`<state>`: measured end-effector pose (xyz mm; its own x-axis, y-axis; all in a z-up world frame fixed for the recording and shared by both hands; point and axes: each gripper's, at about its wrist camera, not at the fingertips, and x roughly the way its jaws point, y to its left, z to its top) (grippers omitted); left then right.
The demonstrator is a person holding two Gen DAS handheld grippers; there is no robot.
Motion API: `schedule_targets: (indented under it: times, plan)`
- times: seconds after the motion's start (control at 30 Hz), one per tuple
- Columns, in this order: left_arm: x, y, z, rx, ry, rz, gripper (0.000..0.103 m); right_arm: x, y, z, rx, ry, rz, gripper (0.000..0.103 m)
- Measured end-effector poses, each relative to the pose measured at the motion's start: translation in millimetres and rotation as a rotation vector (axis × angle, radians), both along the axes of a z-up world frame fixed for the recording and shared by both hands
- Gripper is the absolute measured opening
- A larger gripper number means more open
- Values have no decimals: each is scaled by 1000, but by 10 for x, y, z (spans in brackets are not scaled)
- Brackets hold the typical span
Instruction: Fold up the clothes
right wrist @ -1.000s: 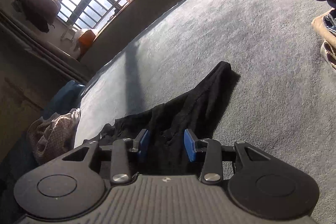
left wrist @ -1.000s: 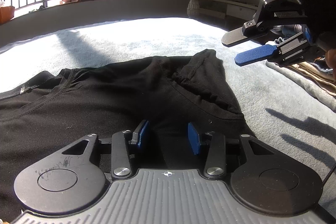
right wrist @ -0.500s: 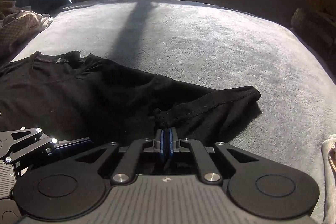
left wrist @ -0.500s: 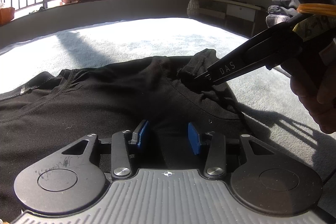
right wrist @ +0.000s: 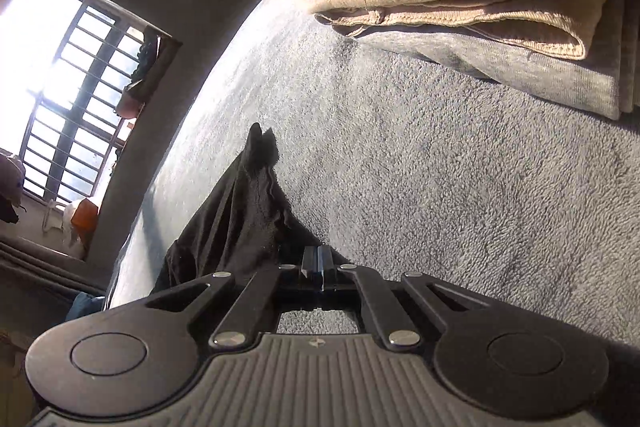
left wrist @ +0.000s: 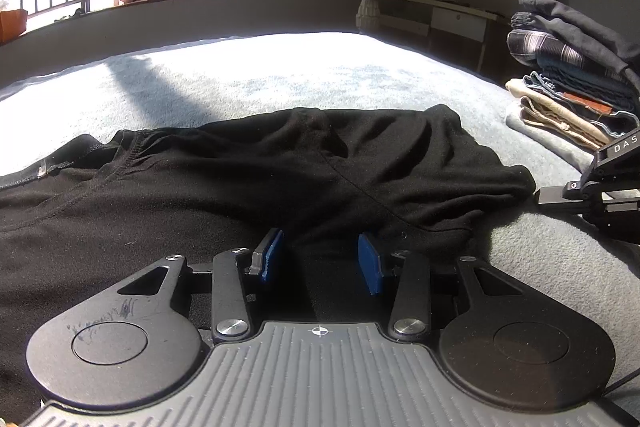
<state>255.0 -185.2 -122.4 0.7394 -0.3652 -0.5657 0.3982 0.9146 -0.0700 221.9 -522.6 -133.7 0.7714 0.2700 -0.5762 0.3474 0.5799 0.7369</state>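
A: The black garment (left wrist: 256, 179) lies spread out and rumpled on the grey blanket (left wrist: 280, 75) of the bed, one sleeve (left wrist: 472, 163) reaching toward the stack of folded clothes (left wrist: 572, 83) at the right edge.

B: And the left gripper (left wrist: 320, 261)?

A: It hovers low over the near part of the cloth, blue pads (left wrist: 370, 263) parted about halfway, nothing pinched between them.

B: The right gripper (right wrist: 319, 263)?

A: Its fingers are pressed fully together. In the right wrist view the sleeve's edge bunches right at the tips, but I cannot tell whether any fabric is caught between them. From the left wrist view it sits just beside the sleeve's end, low over the blanket.
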Motion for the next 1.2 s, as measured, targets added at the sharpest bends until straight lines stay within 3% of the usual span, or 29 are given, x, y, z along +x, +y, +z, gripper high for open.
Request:
schedule_targets:
  times: [0.13,0.2,0.23,0.3,0.5,0.6,0.67,0.77,0.9,1.03,1.2]
  plan:
    - [4,-14,16,7,3,0,41,44,-56,-4,56,6,1,7]
    - [12,-13,48,7,10,0,41,84,-55,24,63,-1,10,26]
    - [17,-9,73,7,15,2,42,103,-51,37,70,-10,16,41]
    - [16,5,138,6,11,11,43,148,-24,60,64,-10,30,45]
    - [80,-61,300,8,-67,-2,44,344,86,81,17,26,67,42]
    - [216,-161,294,36,-76,-13,46,416,128,102,-37,38,75,21]
    - [335,-241,216,70,-42,-28,53,443,137,85,-56,44,76,7]
    - [399,-330,50,121,-15,-32,56,430,129,97,-70,25,58,5]
    - [412,-305,32,108,4,-21,58,455,151,153,-92,2,62,5]
    - [478,-114,120,0,71,16,58,527,193,294,-108,-47,72,5]
    - [574,515,272,-244,236,182,58,786,570,629,-178,-167,211,5]
